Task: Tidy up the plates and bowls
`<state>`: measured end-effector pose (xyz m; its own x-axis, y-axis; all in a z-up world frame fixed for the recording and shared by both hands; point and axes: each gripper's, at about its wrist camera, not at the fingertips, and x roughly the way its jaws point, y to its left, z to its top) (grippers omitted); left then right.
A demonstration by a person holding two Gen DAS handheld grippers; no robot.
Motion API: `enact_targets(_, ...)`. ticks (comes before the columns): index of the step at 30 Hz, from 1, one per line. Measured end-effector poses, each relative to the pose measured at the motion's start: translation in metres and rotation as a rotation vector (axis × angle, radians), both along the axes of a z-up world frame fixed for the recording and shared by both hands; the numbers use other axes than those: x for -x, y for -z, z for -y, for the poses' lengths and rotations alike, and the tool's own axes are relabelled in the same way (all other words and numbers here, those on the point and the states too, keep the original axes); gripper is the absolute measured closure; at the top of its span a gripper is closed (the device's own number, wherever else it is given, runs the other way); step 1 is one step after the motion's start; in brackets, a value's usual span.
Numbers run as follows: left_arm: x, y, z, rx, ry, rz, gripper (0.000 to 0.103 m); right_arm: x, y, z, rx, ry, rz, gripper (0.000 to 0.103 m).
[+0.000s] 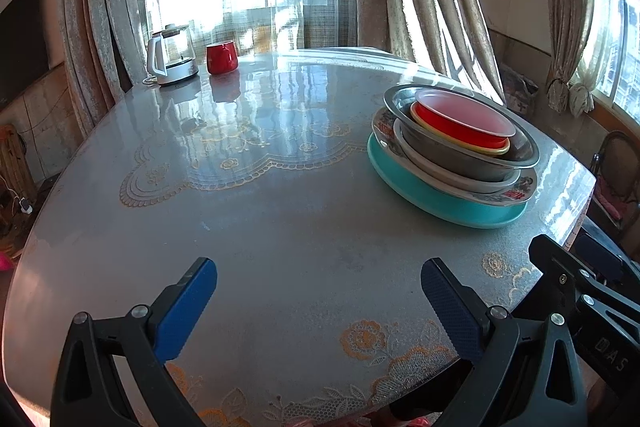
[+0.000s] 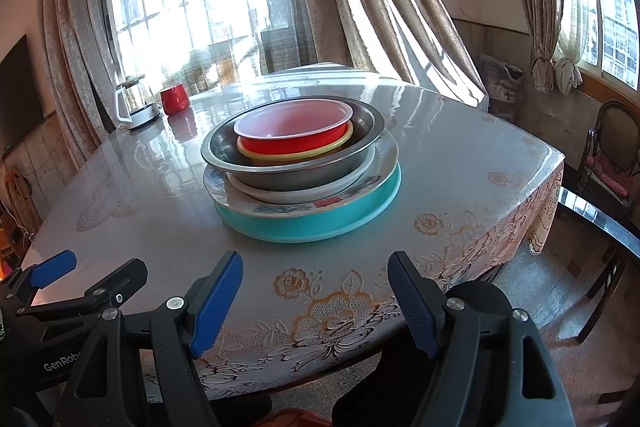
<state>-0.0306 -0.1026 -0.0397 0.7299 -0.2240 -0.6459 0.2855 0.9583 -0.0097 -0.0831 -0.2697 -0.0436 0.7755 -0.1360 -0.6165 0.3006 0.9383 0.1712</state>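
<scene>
One stack of dishes stands on the table: a teal plate (image 2: 320, 223) at the bottom, a patterned plate (image 2: 224, 193), a white dish (image 2: 280, 194), a steel bowl (image 2: 288, 173), a yellow bowl (image 2: 280, 157) and a red bowl (image 2: 292, 131) on top. The stack also shows in the left wrist view (image 1: 452, 183) at the right. My left gripper (image 1: 318, 295) is open and empty over the near table. My right gripper (image 2: 316, 291) is open and empty, short of the stack at the table's near edge.
A glass kettle (image 1: 172, 59) and a red mug (image 1: 222, 58) stand at the table's far left corner. The table (image 1: 260, 227) has a glossy lace-patterned cover. A chair (image 2: 612, 163) and a dark side table (image 2: 600, 219) stand to the right. Curtained windows lie behind.
</scene>
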Motion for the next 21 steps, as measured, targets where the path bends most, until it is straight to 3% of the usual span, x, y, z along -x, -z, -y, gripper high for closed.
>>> enact_targets(21, -0.0034, 0.0010, 0.0029, -0.018, -0.009, 0.006, 0.000, -0.0040, 0.0029, 0.0034, -0.015, 0.004, -0.023, 0.027)
